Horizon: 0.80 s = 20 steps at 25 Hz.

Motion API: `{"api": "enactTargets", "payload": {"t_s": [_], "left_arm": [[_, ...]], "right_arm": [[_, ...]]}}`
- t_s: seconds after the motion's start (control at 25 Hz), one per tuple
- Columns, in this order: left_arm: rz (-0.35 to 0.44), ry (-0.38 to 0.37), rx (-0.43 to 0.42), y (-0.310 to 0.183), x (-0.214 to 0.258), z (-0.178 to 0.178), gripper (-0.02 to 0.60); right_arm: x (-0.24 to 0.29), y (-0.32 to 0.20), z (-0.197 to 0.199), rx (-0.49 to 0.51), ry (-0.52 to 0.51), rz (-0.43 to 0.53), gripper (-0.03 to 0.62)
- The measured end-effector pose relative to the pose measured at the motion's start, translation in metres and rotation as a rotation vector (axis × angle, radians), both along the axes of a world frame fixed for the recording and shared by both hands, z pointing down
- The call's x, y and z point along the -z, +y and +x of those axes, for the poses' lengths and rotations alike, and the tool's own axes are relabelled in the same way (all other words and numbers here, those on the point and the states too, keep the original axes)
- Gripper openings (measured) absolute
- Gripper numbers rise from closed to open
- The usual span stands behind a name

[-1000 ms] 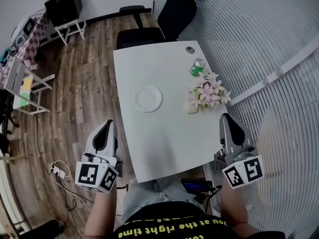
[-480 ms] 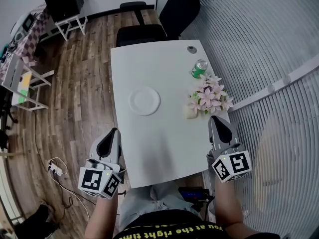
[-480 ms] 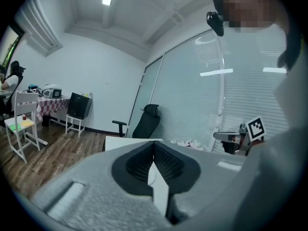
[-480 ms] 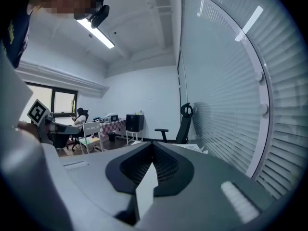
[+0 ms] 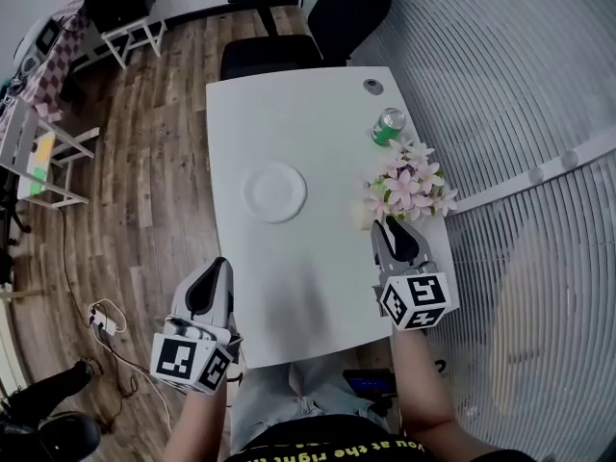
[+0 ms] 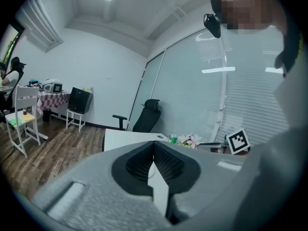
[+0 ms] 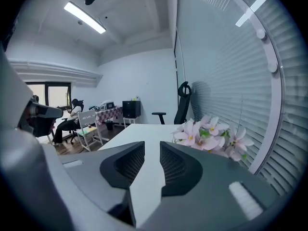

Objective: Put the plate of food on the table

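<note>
A white round plate (image 5: 274, 192), with no food visible on it, lies on the white table (image 5: 318, 287) a little left of its middle. My left gripper (image 5: 214, 267) hangs over the wooden floor just off the table's near left edge; in the left gripper view (image 6: 154, 146) its jaws are shut with nothing between them. My right gripper (image 5: 391, 227) is over the table's near right part, right beside the pink flowers (image 5: 404, 186). In the right gripper view (image 7: 152, 147) its jaws are opening, with a narrow gap and nothing in it.
A green can (image 5: 388, 128) stands behind the flowers, by the table's right edge. A black office chair (image 5: 265, 56) is at the table's far end. Window blinds (image 5: 500, 114) run along the right. A power strip (image 5: 104, 321) lies on the floor at left.
My right gripper has come in from beyond the table's right edge to over the table beside the flowers, and its jaws have parted. The left gripper has barely moved.
</note>
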<state>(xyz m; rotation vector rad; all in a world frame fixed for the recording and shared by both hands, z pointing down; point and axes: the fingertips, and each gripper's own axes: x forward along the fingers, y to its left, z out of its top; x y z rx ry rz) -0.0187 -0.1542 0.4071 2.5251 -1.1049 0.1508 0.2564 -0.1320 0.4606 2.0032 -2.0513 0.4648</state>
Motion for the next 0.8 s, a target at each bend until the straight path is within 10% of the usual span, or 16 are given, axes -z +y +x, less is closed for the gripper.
{"api": "enactTargets", "payload": {"t_s": [0.4, 0.8], "left_arm": [[-0.012, -0.021, 0.012, 0.003, -0.01, -0.002, 0.002], [-0.031, -0.032, 0.033, 0.003, -0.02, -0.007, 0.002]], "right_arm": [[-0.079, -0.025, 0.012, -0.079, 0.072, -0.143, 0.274], [-0.131, -0.046, 0.037, -0.182, 0.102, -0.197, 0.314]]}}
